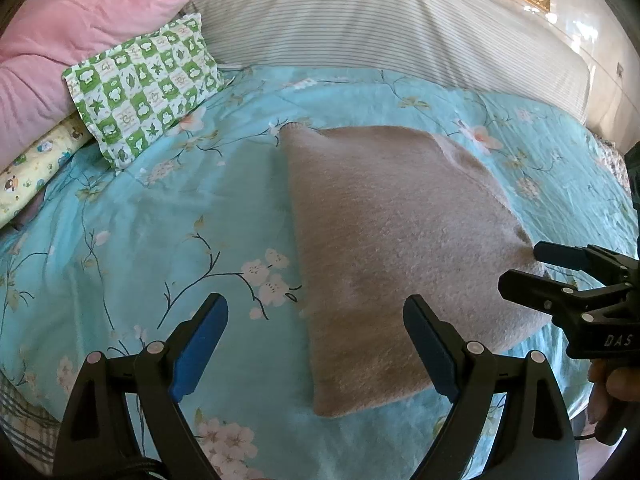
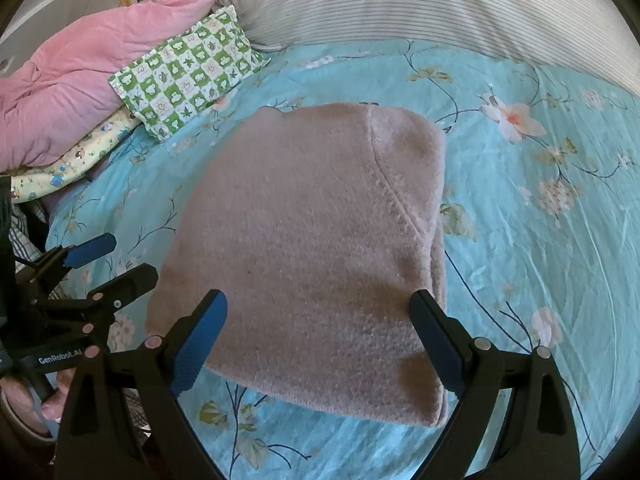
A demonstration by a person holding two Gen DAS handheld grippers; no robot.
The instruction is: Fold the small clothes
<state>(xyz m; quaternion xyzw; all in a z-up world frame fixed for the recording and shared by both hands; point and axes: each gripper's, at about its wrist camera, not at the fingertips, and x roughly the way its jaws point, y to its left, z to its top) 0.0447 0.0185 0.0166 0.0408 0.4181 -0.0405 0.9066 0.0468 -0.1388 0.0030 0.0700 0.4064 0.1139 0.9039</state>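
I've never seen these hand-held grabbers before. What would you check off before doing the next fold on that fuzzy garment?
1. Left gripper fingers spread, nothing held: ok.
2. Right gripper fingers spread, nothing held: ok.
3. Beige garment lies flat on the floral sheet, already folded over: ok.
4. Green checked pillow lies apart from the garment: ok.
5. Folded edges lined up: cannot tell.

A: Bed, turquoise floral cover. What lies on it?

B: Folded beige knit garment flat near the middle. Green-and-white checked pillow at the far left, beside a pink quilt. Yellow printed cloth under them.

A: Far end?

B: Striped bedding, edge to edge.
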